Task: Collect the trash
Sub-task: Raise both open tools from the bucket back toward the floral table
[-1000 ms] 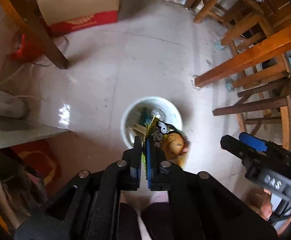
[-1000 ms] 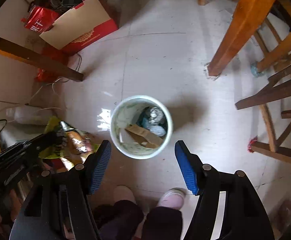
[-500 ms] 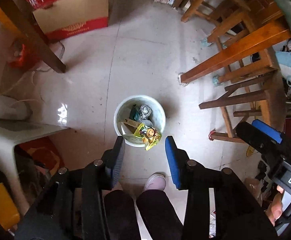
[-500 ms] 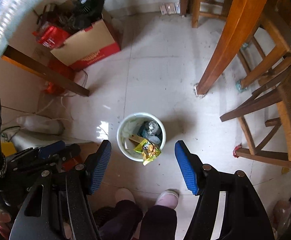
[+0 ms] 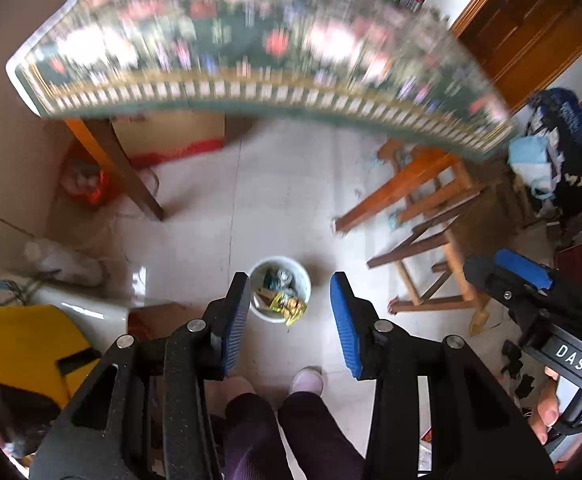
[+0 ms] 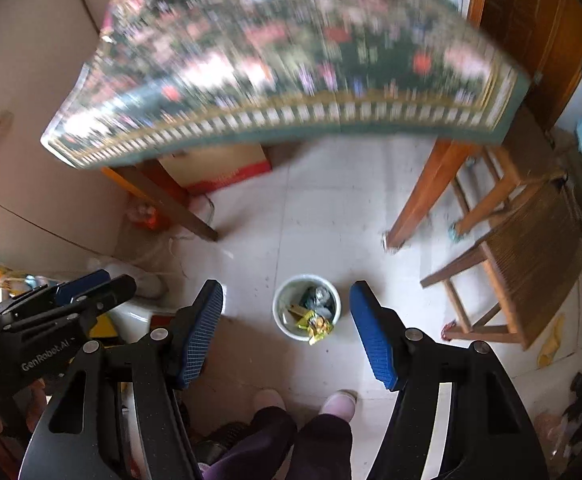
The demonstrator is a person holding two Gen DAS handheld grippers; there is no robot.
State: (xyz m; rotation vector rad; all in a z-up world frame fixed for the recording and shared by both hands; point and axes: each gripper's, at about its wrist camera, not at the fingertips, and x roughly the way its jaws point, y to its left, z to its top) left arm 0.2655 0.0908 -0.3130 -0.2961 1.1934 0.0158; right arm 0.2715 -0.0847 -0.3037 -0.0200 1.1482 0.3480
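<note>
Left tongs [image 5: 287, 316] opened; wrapper [image 5: 289, 306] now on bin [image 5: 279, 289].

— What's different with the left gripper [image 5: 287, 316]?
— A second ago it pinched the yellow snack wrapper [image 5: 289, 306] above the white bin [image 5: 279, 289]. Its jaws have just been opening; nothing sits between the fingers, and the wrapper lies over the bin's near rim.
— And the views?
— Both grippers, right gripper [image 6: 287, 330] included, have risen: the bin looks smaller past the fingertips, and the floral tablecloth [image 5: 251, 48] now fills the top.
</note>
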